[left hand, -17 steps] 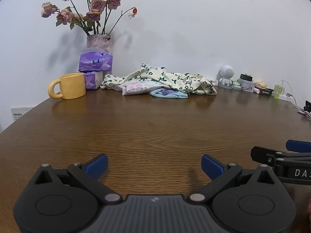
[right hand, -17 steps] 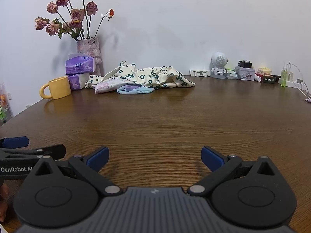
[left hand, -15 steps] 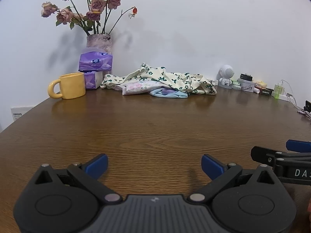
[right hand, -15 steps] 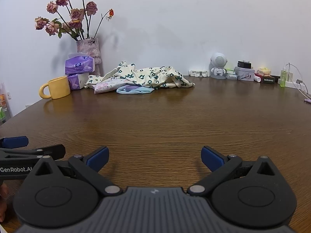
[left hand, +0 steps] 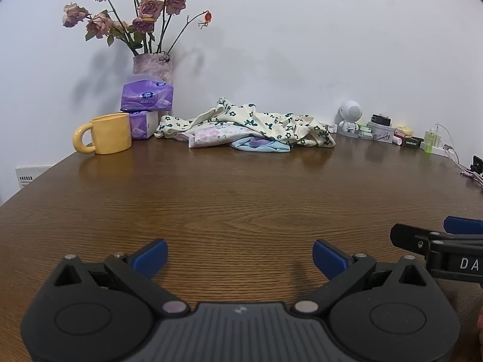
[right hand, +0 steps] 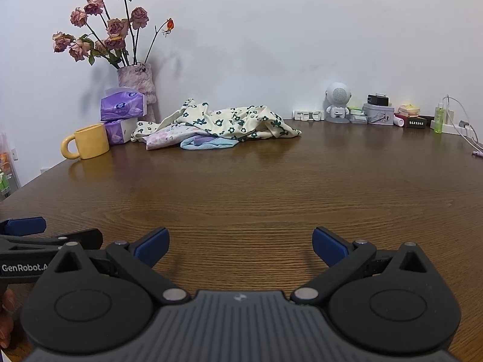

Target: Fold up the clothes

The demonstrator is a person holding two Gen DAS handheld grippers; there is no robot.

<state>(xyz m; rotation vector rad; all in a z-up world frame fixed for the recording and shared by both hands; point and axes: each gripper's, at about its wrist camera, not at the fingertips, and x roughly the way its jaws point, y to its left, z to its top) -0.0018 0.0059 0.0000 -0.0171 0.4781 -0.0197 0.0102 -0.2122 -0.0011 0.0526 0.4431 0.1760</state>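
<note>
A heap of clothes [left hand: 247,129] [right hand: 217,128] lies at the far side of the wooden table [left hand: 241,199] [right hand: 256,187], against the wall. On top is a cream garment with dark green flowers; a pale floral piece and a light blue piece stick out beneath it. My left gripper [left hand: 240,258] stands wide open low over the near part of the table, nothing between its blue pads. My right gripper [right hand: 240,246] is just as wide open and empty, side by side with the left and far from the heap.
A yellow mug [left hand: 104,134] [right hand: 86,141], stacked purple tissue packs [left hand: 146,96] and a vase of dried roses [left hand: 152,63] stand at the back left. A small white robot figure [right hand: 338,102], boxes, a green bottle [right hand: 439,119] and cables line the back right.
</note>
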